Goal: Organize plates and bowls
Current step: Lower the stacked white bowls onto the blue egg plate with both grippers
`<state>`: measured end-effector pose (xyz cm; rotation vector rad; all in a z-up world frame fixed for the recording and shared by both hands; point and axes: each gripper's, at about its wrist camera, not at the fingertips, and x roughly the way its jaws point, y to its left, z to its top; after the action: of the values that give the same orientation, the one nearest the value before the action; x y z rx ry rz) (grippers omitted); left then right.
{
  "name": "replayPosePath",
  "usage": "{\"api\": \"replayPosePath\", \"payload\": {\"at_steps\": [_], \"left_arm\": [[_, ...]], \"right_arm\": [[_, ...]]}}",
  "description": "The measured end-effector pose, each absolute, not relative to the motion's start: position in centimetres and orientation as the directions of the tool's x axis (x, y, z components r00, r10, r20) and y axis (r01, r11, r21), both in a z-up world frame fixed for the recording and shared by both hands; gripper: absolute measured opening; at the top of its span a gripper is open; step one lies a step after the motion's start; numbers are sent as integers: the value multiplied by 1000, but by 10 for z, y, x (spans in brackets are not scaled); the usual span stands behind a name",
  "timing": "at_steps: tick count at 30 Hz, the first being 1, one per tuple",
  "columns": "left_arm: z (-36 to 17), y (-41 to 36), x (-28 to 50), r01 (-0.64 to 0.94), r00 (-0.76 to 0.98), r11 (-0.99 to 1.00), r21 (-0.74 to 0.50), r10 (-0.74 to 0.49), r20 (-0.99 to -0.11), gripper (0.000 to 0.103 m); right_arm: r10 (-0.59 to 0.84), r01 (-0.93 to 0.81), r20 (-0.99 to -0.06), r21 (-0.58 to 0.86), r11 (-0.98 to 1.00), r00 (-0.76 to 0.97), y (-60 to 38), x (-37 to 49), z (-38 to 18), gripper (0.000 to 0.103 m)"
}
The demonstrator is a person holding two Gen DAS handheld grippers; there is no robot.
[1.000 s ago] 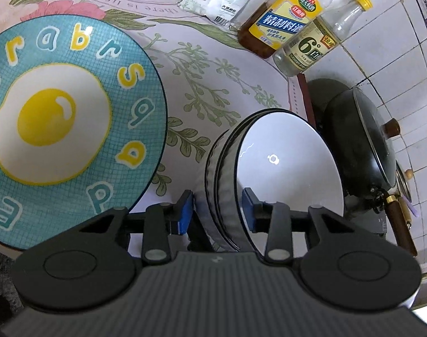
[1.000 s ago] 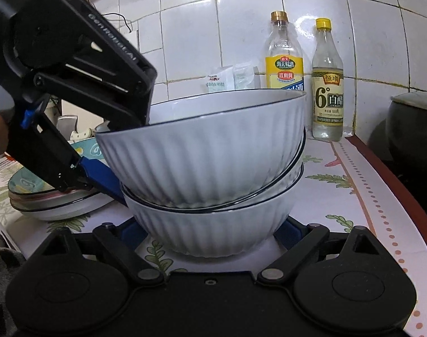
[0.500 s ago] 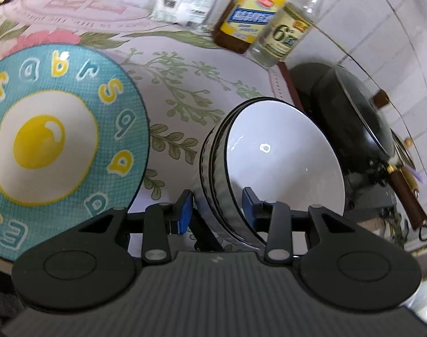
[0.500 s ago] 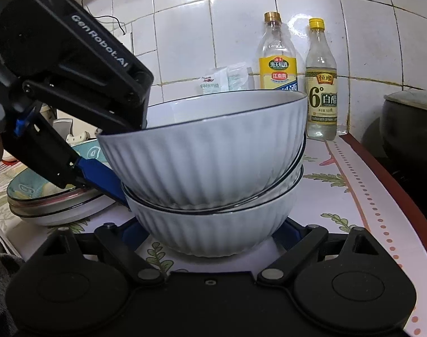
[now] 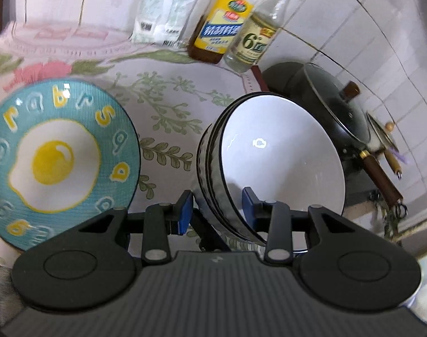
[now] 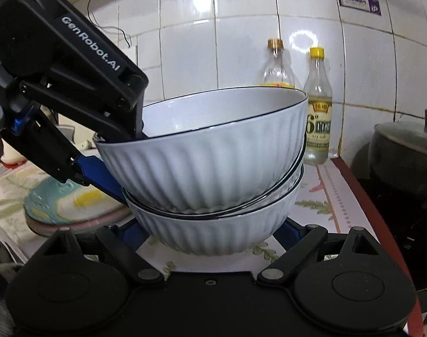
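Mid-frame, right wrist view: top bowl (image 6: 213,151) sitting tilted inside lower bowl (image 6: 216,230), both empty. Left gripper (image 6: 123,165) clamping top bowl's left rim. Right gripper (image 6: 213,233) straddling lower bowl, jaws apart. Egg-print plate (image 5: 59,154) lying lower left, beside stack.

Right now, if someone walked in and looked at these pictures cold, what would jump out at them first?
Most striking is the stack of white ribbed bowls at centre, the top bowl tilted up on its left side, where the left hand-held gripper pinches its rim. The right hand-held gripper brackets the bottom bowl low down. To the left lies a teal plate painted with a fried egg, on the floral tablecloth.
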<state>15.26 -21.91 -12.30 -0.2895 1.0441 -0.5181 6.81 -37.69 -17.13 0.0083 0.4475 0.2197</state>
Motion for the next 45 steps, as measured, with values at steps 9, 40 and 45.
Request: {"api": "replayPosePath", "payload": {"at_steps": [9,40,45], "left_arm": [[-73,-183,142,269,411,835,-479,-549,-727,36],[-99,-41,181,56,480,881,-471,-437,-761,36],[-118,-45,195,47,462,884,-465,-432,-775,36]], "right_arm": [[229,-238,-408,30,971,884,-348,53,-123,94],[366,-417,-514,16,909,776,-216,128,-142,94],[355,-405,-539,29,914,764,-217,139,-160,94]]}}
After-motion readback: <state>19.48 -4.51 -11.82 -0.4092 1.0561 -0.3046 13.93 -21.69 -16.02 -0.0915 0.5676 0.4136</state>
